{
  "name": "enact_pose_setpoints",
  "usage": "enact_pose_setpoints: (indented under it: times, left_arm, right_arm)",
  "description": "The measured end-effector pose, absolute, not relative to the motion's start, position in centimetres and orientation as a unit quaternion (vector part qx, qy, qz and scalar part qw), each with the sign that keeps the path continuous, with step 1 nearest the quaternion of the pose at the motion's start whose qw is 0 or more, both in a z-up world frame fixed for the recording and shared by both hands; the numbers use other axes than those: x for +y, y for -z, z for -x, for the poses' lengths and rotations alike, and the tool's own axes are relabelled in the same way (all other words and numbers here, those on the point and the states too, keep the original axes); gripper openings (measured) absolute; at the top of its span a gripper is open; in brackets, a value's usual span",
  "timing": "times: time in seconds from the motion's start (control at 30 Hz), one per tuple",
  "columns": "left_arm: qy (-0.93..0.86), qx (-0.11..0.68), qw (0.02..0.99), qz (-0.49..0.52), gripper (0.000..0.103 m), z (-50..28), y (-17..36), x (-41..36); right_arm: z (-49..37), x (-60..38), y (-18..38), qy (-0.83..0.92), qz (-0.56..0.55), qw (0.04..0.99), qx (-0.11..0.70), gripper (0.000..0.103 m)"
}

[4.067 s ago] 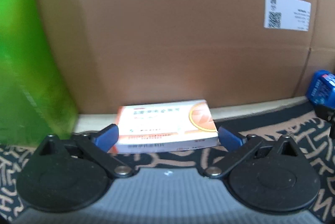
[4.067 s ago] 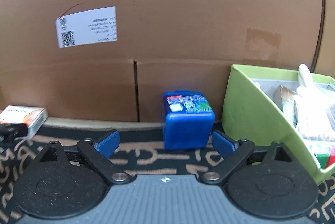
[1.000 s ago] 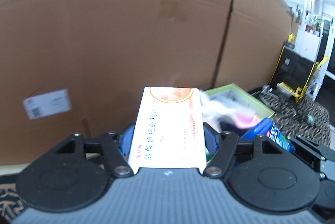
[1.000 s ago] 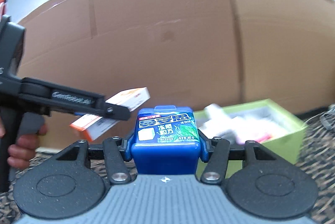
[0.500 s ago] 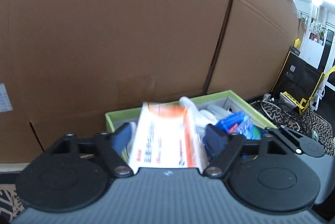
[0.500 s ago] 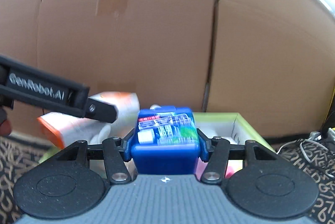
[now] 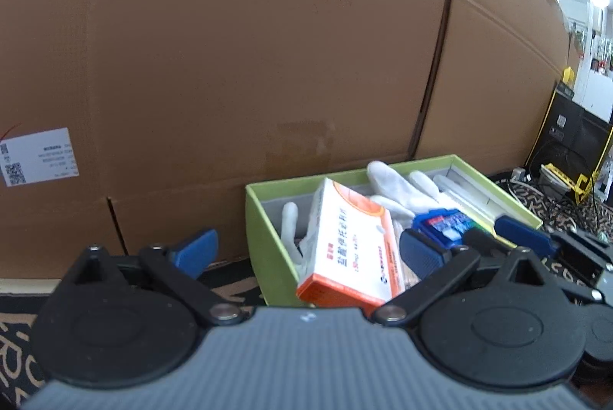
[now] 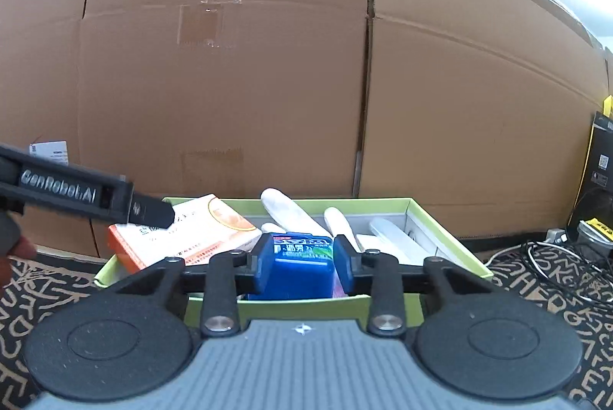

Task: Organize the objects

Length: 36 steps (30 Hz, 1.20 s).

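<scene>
My left gripper (image 7: 308, 253) is open wide over the near left corner of the green box (image 7: 268, 241), its jaws still opening, with nothing pressed between them. The orange-and-white medicine box (image 7: 352, 245) lies tilted inside the green box on white gloves (image 7: 394, 180). The blue gum box (image 8: 291, 272) sits in the green box (image 8: 291, 306) just past my right gripper (image 8: 300, 257). Its jaws are closing and the pads do not seem to press on the gum box. In the left wrist view the gum box (image 7: 444, 222) is beside one of the right gripper's fingers (image 7: 521, 241).
A tall cardboard wall (image 7: 268, 65) with a white label (image 7: 38, 157) stands right behind the green box. A patterned mat (image 8: 555, 295) covers the table. Cables (image 8: 555, 257) and a black-and-yellow case (image 7: 567, 142) lie to the right. A hand (image 8: 11, 257) holds the left gripper.
The left jaws opened and the medicine box dropped from them into the green box. The gum box left the right grip and now lies in the green box. Both grippers came lower.
</scene>
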State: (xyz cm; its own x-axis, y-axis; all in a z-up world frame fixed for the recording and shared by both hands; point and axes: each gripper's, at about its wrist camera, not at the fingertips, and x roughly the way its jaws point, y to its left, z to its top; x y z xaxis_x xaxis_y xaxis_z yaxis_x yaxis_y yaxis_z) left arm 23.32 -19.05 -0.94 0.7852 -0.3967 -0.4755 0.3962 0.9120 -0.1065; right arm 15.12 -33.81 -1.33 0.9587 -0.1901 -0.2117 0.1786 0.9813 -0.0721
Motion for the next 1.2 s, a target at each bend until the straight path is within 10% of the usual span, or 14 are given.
enact_pose_setpoints:
  times: [0.1,0.23,0.33,1.2]
  left_arm:
    - [0.205,0.258,0.944,-0.009,0.103,-22.8,1.0,-19.4]
    - [0.191,0.247,0.95,-0.004,0.103,-20.5,0.0,-18.1]
    - [0.149,0.265,0.952,-0.022,0.103,-18.1,-0.4,-17.9]
    - [0.127,0.299,0.945,-0.034,0.103,-6.0,0.7,-16.4]
  right_arm:
    - [-15.1,-34.0,0.9,0.083,0.026,0.989,0.12,0.044]
    - [-11.4,-34.2,0.4,0.079,0.019,0.992,0.096,0.087]
    - [-8.5,-34.3,-0.2,0.087,0.002,0.991,0.101,0.1]
    - [2.7,-32.0,1.8,0.152,-0.02,0.974,0.165,0.103]
